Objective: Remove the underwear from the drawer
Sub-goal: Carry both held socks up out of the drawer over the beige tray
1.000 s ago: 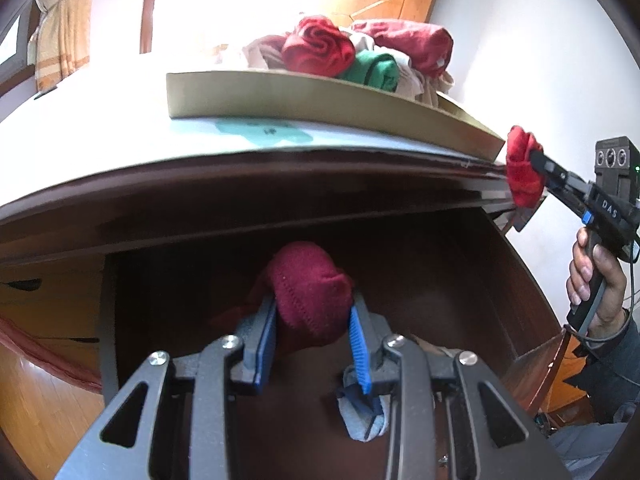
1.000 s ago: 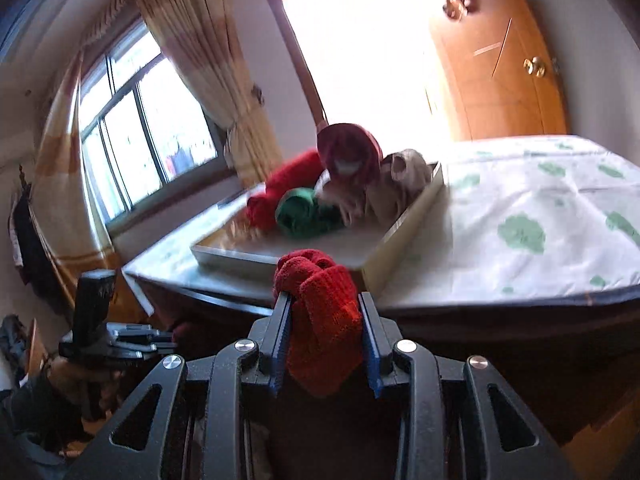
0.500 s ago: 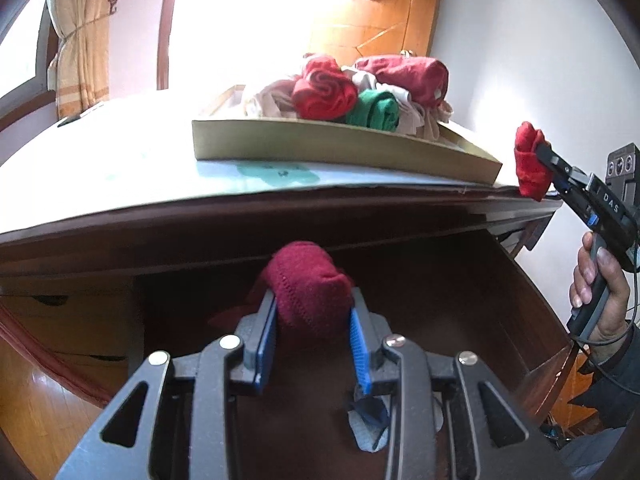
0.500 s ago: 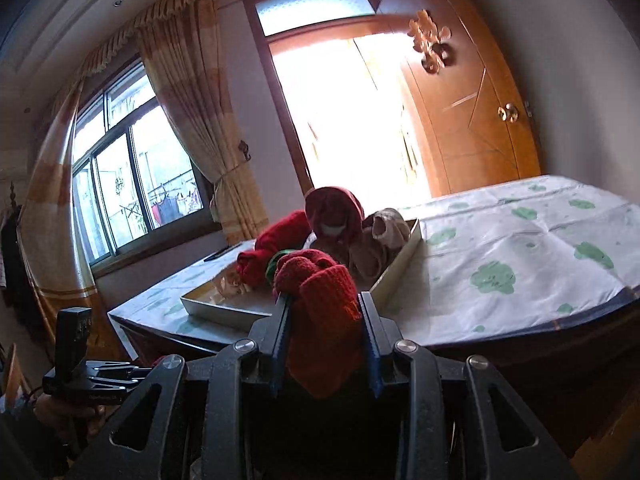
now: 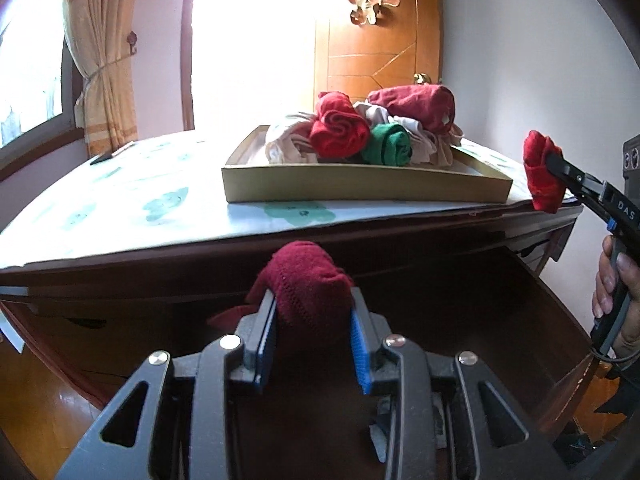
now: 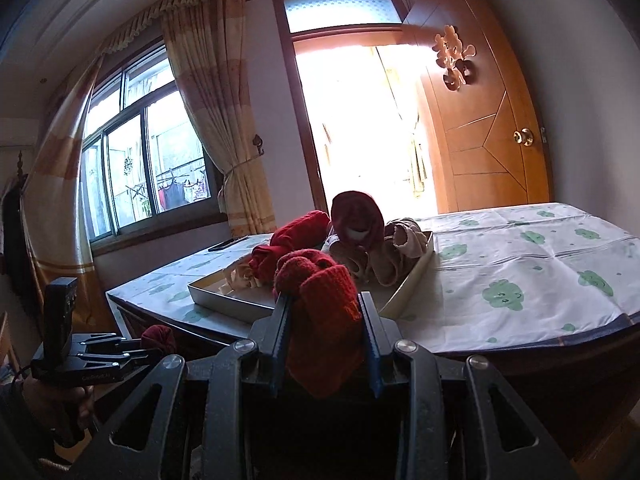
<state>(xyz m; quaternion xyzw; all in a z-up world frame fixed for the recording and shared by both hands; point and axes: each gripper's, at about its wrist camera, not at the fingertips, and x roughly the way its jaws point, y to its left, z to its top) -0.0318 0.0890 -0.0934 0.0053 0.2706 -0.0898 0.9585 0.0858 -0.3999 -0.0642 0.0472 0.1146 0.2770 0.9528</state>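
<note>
In the left wrist view, the left gripper (image 5: pixel 313 322) fills the bottom centre of the frame, its two blue-padded fingers clamped on a dark red roll of underwear (image 5: pixel 308 284) that bulges up between them; behind and below it lies the dark wooden drawer (image 5: pixel 460 320), pulled open, with the roll held above its hollow; a scrap of grey cloth (image 5: pixel 376 434) shows low in the frame beneath the gripper; above the drawer, across the middle of the frame, runs a white tabletop cover with green prints (image 5: pixel 160 204); on it, centre right, sits a shallow tray (image 5: pixel 360 188) piled with rolled clothes in red, green, beige and dark red (image 5: pixel 360 130); at the right edge a hand (image 5: pixel 616 300) grips the right gripper (image 5: pixel 546 168), whose fingers are clamped on a bright red roll (image 5: pixel 538 172) held level with the table's edge, just beside the tray's right corner; in the right wrist view that bright red roll sits in the bottom centre, pinched between the blue pads, with the tray just behind it; the left gripper appears at lower left; a curtain (image 6: pixel 216 120), a window (image 6: pixel 140 168) and an open wooden door (image 6: pixel 480 120) fill the upper frame.
</note>
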